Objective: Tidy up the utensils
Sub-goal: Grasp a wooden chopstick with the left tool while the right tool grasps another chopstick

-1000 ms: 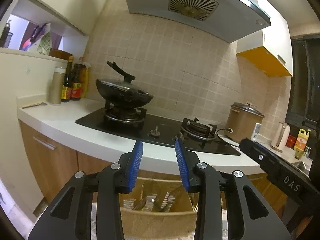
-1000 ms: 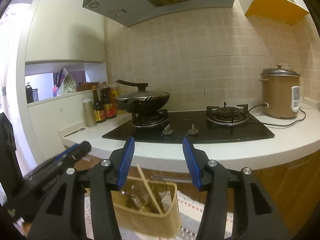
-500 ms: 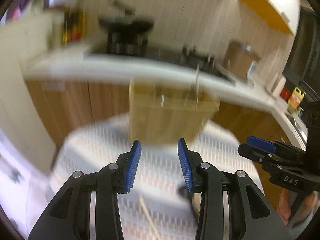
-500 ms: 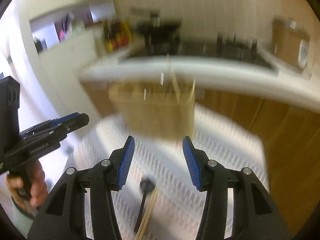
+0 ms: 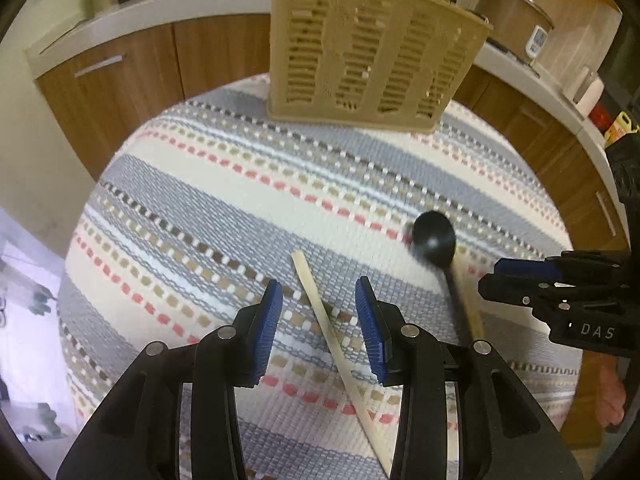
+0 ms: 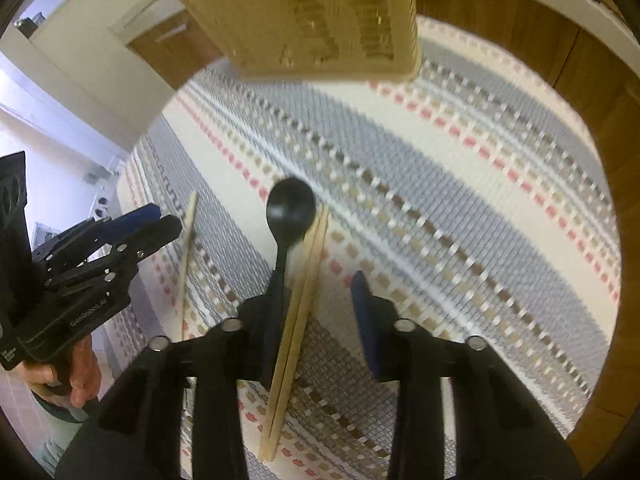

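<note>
1. While both grippers are angled steeply down at the striped mat (image 5: pixel 192 208), a single pale chopstick (image 5: pixel 320 312) is framed between the jaws of the left gripper (image 5: pixel 319 326), which stand apart with no pad touching it.
2. Its long axis is seen to run diagonally through that gap, from the far tip back under the right-hand finger.
3. The right gripper (image 6: pixel 316 320) has just been closing; a black spoon (image 6: pixel 291 210) and a pair of chopsticks (image 6: pixel 298 312) lie lengthwise between its jaws, crowded toward the left-hand pad, but the jaws are not yet pressed onto them.
4. The tan slotted utensil basket (image 5: pixel 372 48) is set upright at the mat's far edge, well apart from everything still loose.
5. Each hand is judged nearest its own item.
</note>
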